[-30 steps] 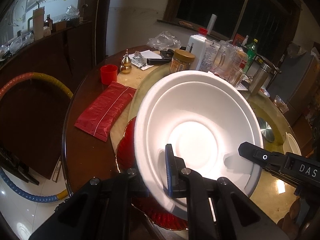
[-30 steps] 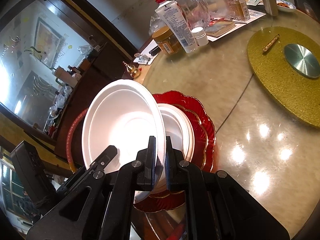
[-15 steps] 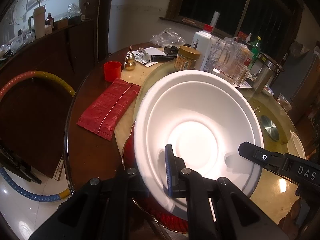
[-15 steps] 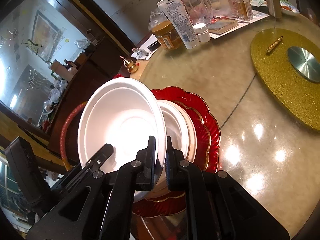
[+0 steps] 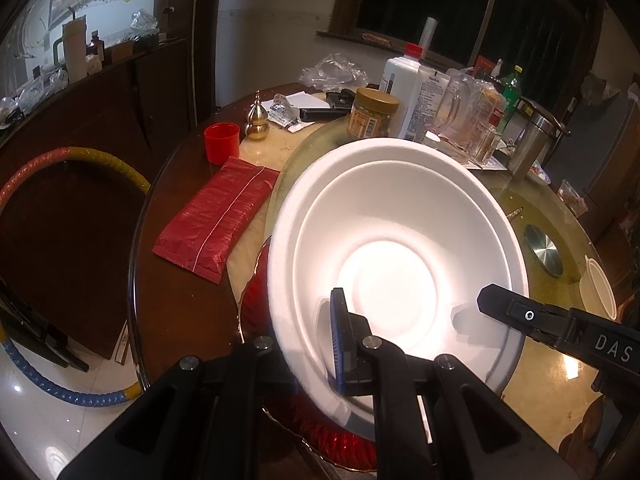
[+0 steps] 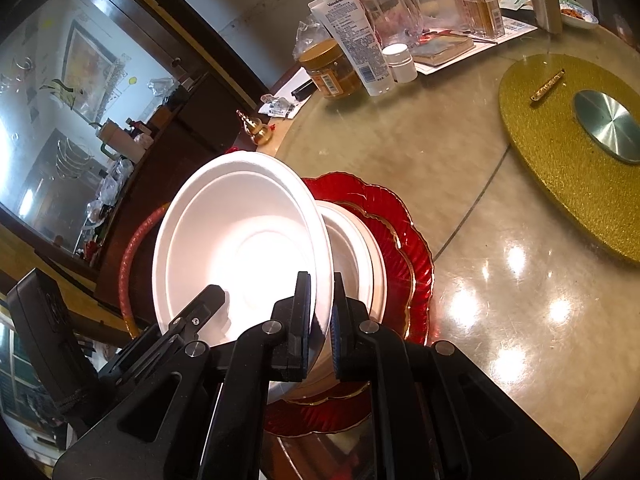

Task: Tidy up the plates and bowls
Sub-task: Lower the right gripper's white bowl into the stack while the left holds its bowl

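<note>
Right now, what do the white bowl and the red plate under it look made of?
White bowl: matte, thick-rimmed with moulded rings, likely foam or pressed pulp; could be plastic.
Red plate: glossy, translucent, ribbed, with a gold scalloped edge; looks like glass, possibly acrylic.

A plain white bowl [image 5: 396, 256] fills the frame centre over a ribbed red plate [image 6: 404, 240] edged in gold. At left lie a red packet [image 5: 216, 220] and red cup [image 5: 221, 142]; a glittery gold turntable disc [image 6: 560, 152] sits upper right on the beige marbled worktop [image 6: 500, 320].
</note>
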Demonstrator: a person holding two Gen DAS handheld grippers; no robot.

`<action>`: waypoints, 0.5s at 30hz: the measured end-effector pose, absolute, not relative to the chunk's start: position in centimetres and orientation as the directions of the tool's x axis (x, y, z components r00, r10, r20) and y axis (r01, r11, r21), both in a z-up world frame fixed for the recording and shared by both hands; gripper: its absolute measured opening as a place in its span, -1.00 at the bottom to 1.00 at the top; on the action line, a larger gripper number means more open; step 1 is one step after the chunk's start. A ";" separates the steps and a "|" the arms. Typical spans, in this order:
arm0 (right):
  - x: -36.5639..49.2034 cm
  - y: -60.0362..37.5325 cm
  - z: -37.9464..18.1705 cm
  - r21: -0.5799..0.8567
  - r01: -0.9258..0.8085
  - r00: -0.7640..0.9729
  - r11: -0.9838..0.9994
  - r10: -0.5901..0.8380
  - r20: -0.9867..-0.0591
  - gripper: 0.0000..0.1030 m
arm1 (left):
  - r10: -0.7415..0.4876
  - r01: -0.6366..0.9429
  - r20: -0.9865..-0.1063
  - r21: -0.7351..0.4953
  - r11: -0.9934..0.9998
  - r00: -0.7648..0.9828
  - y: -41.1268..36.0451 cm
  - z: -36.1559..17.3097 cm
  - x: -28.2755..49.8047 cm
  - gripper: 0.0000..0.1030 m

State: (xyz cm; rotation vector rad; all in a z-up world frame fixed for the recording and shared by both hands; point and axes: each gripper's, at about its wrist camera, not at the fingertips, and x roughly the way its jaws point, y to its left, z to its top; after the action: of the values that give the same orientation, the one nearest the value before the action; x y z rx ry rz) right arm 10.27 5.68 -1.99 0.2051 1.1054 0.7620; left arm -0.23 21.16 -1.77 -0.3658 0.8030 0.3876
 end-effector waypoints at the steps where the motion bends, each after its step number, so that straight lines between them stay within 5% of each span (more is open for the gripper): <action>1: 10.3 5.7 -2.0 0.509 -0.451 0.227 0.733 0.646 -0.729 -0.84 | 0.194 -0.466 -0.750 -0.169 0.869 0.633 21.1 -1.8 -0.2 -0.80; 15: 10.5 5.6 -2.2 0.508 -0.443 0.216 0.739 0.638 -0.739 -0.83 | 0.201 -0.467 -0.751 -0.158 0.870 0.629 20.8 -1.7 0.0 -0.79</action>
State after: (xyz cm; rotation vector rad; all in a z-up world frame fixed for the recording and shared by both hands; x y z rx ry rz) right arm 10.51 5.57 -2.22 0.2029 1.1258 0.7563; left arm 0.04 20.81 -1.72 -0.3575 0.8054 0.3924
